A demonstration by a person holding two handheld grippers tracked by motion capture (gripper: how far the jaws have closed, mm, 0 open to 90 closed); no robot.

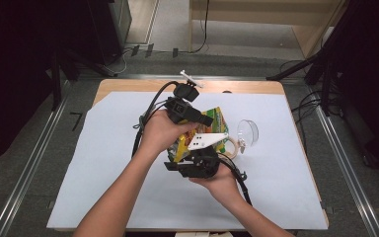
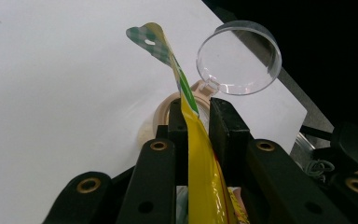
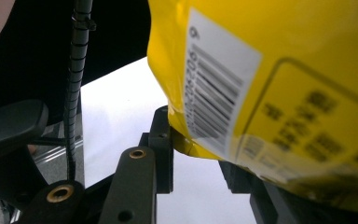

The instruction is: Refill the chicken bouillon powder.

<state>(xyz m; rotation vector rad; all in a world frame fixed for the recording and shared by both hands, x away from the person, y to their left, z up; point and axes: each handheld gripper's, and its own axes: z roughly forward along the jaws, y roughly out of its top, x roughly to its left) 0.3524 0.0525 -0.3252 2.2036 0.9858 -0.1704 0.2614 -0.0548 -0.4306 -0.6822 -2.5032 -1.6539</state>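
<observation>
A: Snack bag is held up off the table, pinched between both grippers. Left gripper has its jaws nearly closed on the thin sealed edge; the flat seam runs straight up btwn the pads, checkered green/white tab w/ a hang hole at the top. Right gripper is clamped on the opposite end, barcode label right above its jaws.

B: Progress?

A: My read: pickup's done, both grips are set, bag not opened yet. Seam looks intact in the left gripper view. Probably a tear or pull-apart is next, but can't confirm intent.

B: Anything ahead of the left jaws?

A: Yes. Clear plastic cup just beyond the jaw tips, round, rigid, see-through, w/ a small handle tab. Beige ring sits below it, close to the tips, partly hidden by the bag. Looks like a holder or lid, can't tell which.

B: Materials?

A: Bag is glossy yellow film, crinkly, bulging near the right gripper so contents are still inside, I'd say. White barcode sticker, matte. Seam flattened and stiff. Table cover under both grippers is a plain white sheet, smooth, over a wood top.

B: Slip risk?

A: Film's slick; the left grip is on a narrow seam, so some.
</observation>
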